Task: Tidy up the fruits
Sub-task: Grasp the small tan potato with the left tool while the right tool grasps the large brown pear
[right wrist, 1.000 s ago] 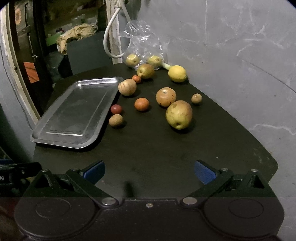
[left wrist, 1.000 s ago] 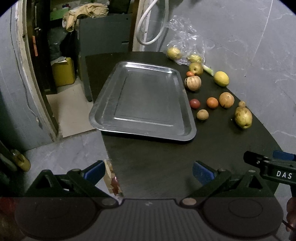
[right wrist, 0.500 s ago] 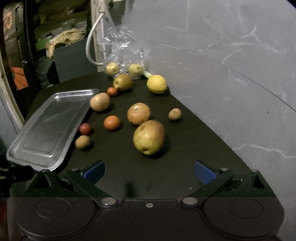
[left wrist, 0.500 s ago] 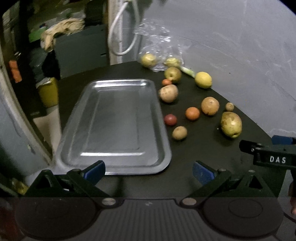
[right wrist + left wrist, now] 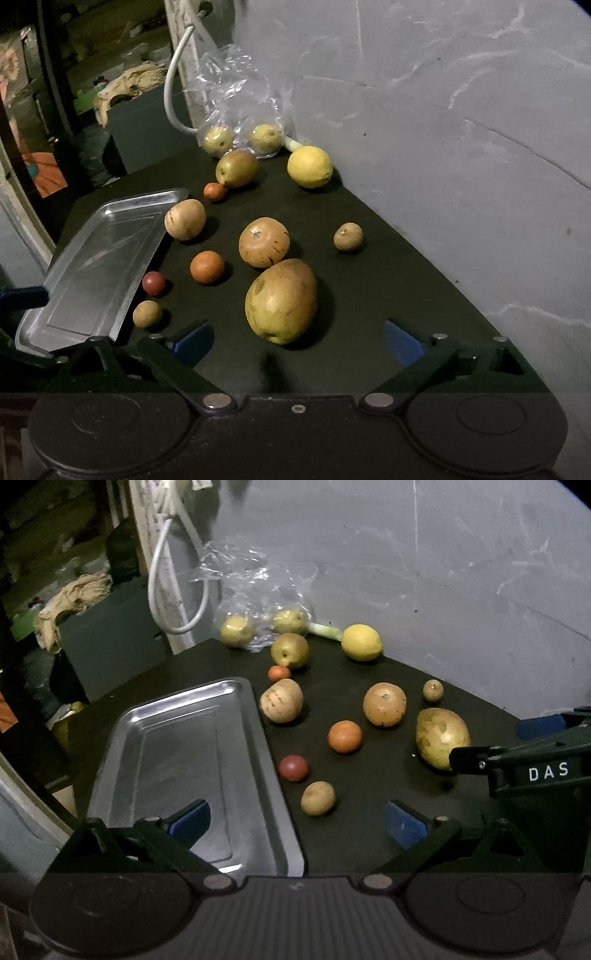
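Several fruits lie loose on a dark round table (image 5: 388,295). A large yellow-green pear (image 5: 281,300) (image 5: 441,737) sits closest to my right gripper (image 5: 297,341), which is open with the pear just ahead between its blue pads. An empty metal tray (image 5: 184,753) (image 5: 99,266) rests on the table's left side. My left gripper (image 5: 297,818) is open over the tray's near right corner, with a small brown fruit (image 5: 318,798) just ahead. Beyond lie a red fruit (image 5: 293,767), an orange one (image 5: 344,736), a round tan fruit (image 5: 384,704) and a yellow lemon (image 5: 361,642).
A clear plastic bag (image 5: 255,602) with two yellow fruits sits at the table's back edge against a grey wall (image 5: 443,129). A white cable (image 5: 166,572) hangs behind. The right gripper's finger (image 5: 517,764) reaches in from the right of the left wrist view. The floor drops off left of the tray.
Both grippers have moved forward and to the right over the table. The fruits now look closer, and the large pear now lies just in front of the right gripper.
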The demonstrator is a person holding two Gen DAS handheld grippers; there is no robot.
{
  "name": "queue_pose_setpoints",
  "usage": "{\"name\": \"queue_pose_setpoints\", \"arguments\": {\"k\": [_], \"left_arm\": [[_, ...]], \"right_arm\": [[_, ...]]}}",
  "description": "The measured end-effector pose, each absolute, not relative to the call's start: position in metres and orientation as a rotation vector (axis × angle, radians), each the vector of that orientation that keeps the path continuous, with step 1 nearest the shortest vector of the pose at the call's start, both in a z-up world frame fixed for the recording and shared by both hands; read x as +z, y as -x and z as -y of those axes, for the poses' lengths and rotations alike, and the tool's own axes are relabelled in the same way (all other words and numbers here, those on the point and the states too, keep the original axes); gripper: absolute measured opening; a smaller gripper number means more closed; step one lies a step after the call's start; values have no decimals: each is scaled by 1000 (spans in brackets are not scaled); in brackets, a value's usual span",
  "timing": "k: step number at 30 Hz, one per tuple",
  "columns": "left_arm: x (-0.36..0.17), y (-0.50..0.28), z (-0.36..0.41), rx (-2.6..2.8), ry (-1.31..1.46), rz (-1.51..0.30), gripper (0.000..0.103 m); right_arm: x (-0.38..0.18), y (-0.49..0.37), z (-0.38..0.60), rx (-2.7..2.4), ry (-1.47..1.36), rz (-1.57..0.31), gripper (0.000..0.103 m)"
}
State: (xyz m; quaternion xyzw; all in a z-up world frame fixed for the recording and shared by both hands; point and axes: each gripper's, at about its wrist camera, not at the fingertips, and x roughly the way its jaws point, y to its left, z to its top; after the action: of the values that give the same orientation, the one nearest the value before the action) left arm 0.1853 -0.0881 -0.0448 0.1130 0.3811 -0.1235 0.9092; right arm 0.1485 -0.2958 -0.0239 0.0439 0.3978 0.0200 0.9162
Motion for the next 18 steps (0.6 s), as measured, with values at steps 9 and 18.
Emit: {"name": "queue_pose_setpoints", "arguments": {"k": [9, 18], "left_arm": [[-59, -207, 107, -304, -287, -833, 97], [-73, -225, 117, -316, -314, -898, 82]], "right_arm": [[-27, -170, 306, 95, -106, -833, 95], [-37, -180, 312, 144, -121, -860, 88]]}}
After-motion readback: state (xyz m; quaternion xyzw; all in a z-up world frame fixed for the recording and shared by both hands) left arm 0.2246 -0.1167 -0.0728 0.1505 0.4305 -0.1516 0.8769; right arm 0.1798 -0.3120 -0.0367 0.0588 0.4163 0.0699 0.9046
